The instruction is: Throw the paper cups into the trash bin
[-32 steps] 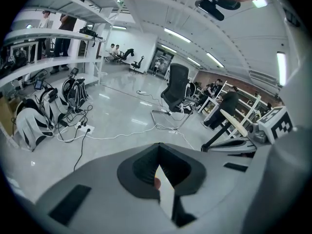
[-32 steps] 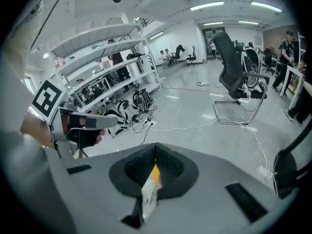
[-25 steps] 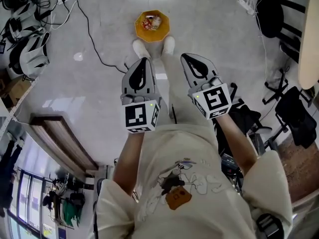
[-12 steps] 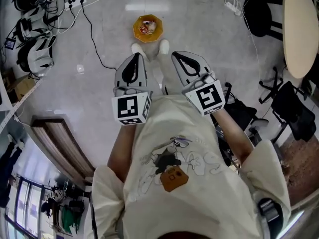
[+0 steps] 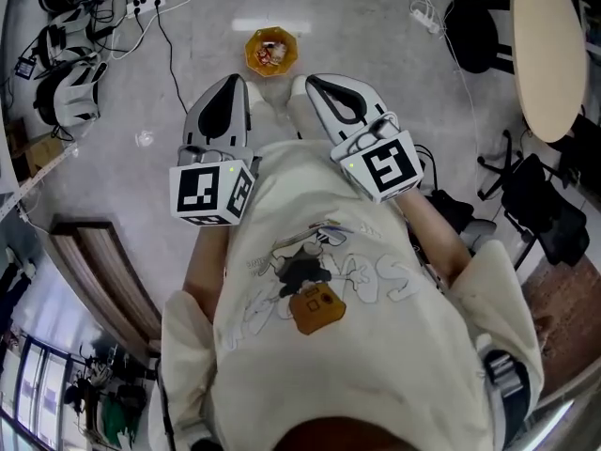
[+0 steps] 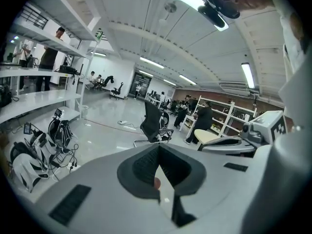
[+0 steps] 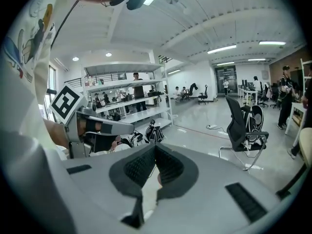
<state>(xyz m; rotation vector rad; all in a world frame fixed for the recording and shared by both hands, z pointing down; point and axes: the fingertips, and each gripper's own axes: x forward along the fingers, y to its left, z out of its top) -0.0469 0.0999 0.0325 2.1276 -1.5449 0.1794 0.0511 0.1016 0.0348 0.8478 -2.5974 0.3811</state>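
An orange trash bin [image 5: 269,51] stands on the grey floor ahead of the person's feet, with crumpled paper cups and scraps inside it. Both grippers are held up against the person's chest, pointing outward. My left gripper [image 5: 229,83] is shut with nothing between its jaws. My right gripper [image 5: 315,82] is likewise shut and empty. In the left gripper view my jaws [image 6: 158,148] meet at the tips and look out level across the room. The right gripper view shows the same for my right jaws [image 7: 155,148]. I see no loose cup on the floor.
Cables and a power strip [image 5: 141,3] lie at the upper left beside headsets [image 5: 61,92]. A round table [image 5: 554,54] and black chairs [image 5: 540,205] stand at the right. An office chair [image 7: 241,126] and shelving [image 7: 126,96] appear across the room.
Both grippers drew back toward the chest and rose to point level. The bin now lies farther up the head view, and the left gripper has shifted left.
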